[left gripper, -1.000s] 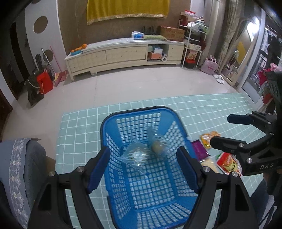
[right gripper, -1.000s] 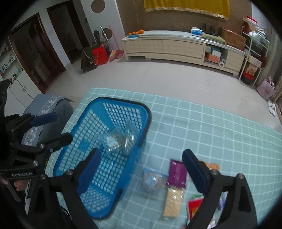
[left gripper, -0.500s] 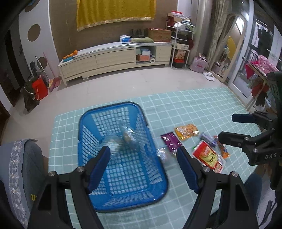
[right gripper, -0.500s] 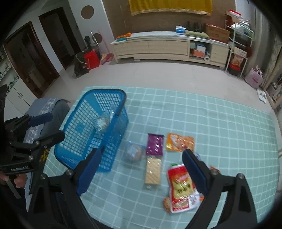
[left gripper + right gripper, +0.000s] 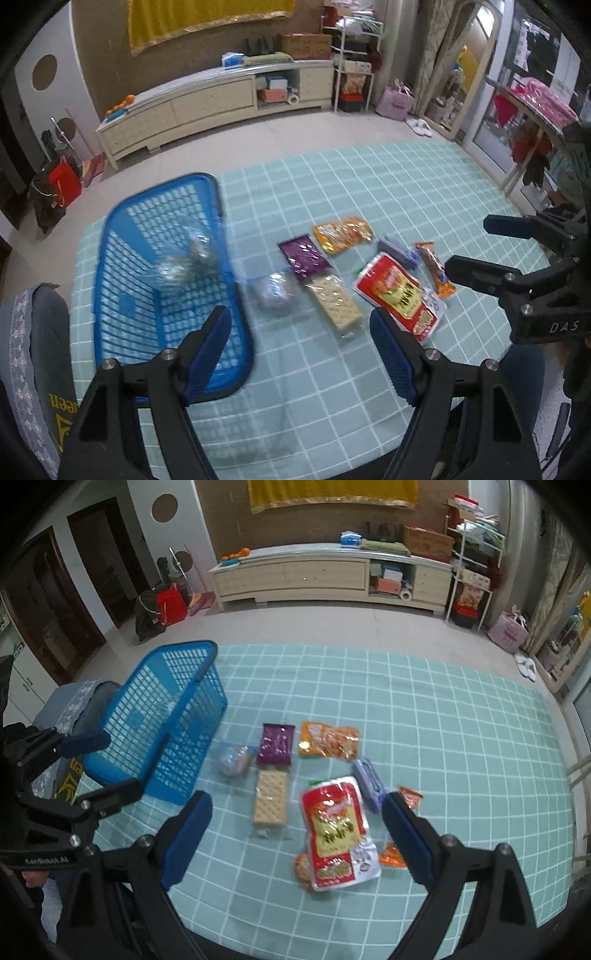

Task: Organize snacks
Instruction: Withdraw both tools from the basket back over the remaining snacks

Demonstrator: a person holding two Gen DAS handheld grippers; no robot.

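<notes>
the left gripper (image 5: 299, 332) hangs above the near part of a table under a teal checked cloth (image 5: 369, 192), its blue-padded jaws spread wide with nothing between them. the right gripper (image 5: 295, 823) hangs over the same cloth, its jaws also spread wide and holding nothing; below the gap between them lie a cracker pack (image 5: 270, 802) and a big red pouch (image 5: 334, 830). a blue basket (image 5: 110, 280) stands on the left part of the cloth, and two clear-wrapped snacks (image 5: 181, 266) lie inside it, blurred. just right of the basket, on the cloth, sits a third clear-wrapped round snack (image 5: 273, 291). beside it lies a purple packet (image 5: 304, 256), with the cracker pack just in front of it. an orange packet (image 5: 341, 232) lies right of the purple one. the red pouch rests on the cloth nearer the table's front, overlapping a small orange snack under its lower edge in the right wrist view. a lilac packet (image 5: 365, 782) lies along the pouch's upper right side, and an orange stick pack (image 5: 434, 269) lies just beyond it. the loose snacks lie close together, all apart from the basket. a long cream cabinet (image 5: 325, 576) stands against the far wall.
</notes>
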